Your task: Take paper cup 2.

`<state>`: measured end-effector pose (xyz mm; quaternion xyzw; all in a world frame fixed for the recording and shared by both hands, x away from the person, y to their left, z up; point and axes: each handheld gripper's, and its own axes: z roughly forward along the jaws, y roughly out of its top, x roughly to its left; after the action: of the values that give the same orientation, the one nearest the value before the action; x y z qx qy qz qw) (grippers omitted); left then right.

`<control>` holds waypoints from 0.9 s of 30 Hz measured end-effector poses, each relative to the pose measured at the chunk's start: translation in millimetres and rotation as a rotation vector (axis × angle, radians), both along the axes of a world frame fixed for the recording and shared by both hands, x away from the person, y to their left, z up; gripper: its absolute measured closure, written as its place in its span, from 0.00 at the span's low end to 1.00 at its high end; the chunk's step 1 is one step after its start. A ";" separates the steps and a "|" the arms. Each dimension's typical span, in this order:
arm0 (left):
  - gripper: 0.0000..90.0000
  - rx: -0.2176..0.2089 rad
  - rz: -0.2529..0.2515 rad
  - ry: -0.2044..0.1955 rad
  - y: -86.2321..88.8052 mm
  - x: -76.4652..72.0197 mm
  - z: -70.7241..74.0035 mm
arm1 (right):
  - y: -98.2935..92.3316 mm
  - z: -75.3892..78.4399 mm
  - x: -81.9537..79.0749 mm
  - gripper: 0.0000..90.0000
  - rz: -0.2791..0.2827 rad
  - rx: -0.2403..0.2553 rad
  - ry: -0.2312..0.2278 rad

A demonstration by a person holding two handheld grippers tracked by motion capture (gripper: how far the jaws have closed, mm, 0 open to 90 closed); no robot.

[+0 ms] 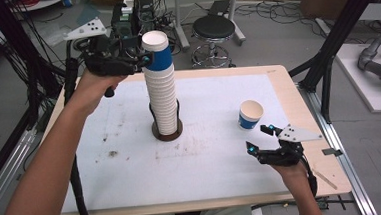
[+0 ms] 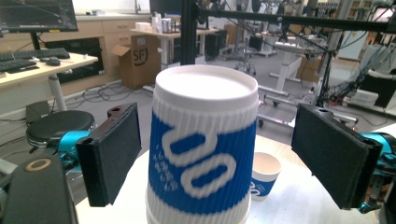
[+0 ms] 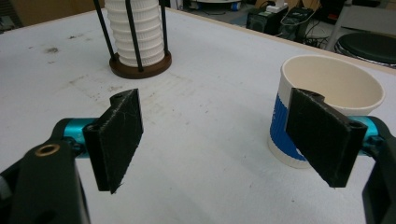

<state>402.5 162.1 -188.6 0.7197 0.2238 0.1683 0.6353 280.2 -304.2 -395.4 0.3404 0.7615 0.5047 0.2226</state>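
Observation:
A tall stack of white ribbed paper cups (image 1: 161,101) stands in a round brown holder (image 1: 168,133) with black rods at the table's middle. Its top cup (image 1: 155,52), blue-banded, sits raised above the rest. My left gripper (image 1: 144,60) is level with that top cup; in the left gripper view its pads (image 2: 109,154) stand on either side of the cup (image 2: 203,154) with small gaps, so it is open. A single blue-and-white cup (image 1: 250,115) stands upright at the right. My right gripper (image 1: 258,139) rests open just in front of it, nothing between its pads (image 3: 116,135); the cup (image 3: 329,77) lies behind the right pad.
The white mat lies on a wooden table (image 1: 285,89). A black stool (image 1: 213,28) and cables lie beyond the far edge. Black frame posts (image 1: 334,38) rise at the right, and dark stains (image 1: 112,153) mark the mat.

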 end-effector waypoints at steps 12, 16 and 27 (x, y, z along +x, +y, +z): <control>0.21 0.078 0.005 0.034 -18.2 12.8 6.9 | 0.6 0.2 -1.0 0.22 0.001 -0.003 0.001; 0.26 0.084 0.017 0.029 -18.1 13.6 6.3 | 0.2 0.5 -1.3 0.22 0.002 -0.003 -0.001; 0.31 0.085 0.020 0.035 -16.8 14.1 8.8 | 0.1 1.0 -1.5 0.22 -0.001 0.000 -0.003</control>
<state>416.6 145.3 -179.7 0.7465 0.2348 0.1713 0.5985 278.7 -304.1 -394.4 0.3400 0.7609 0.5052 0.2239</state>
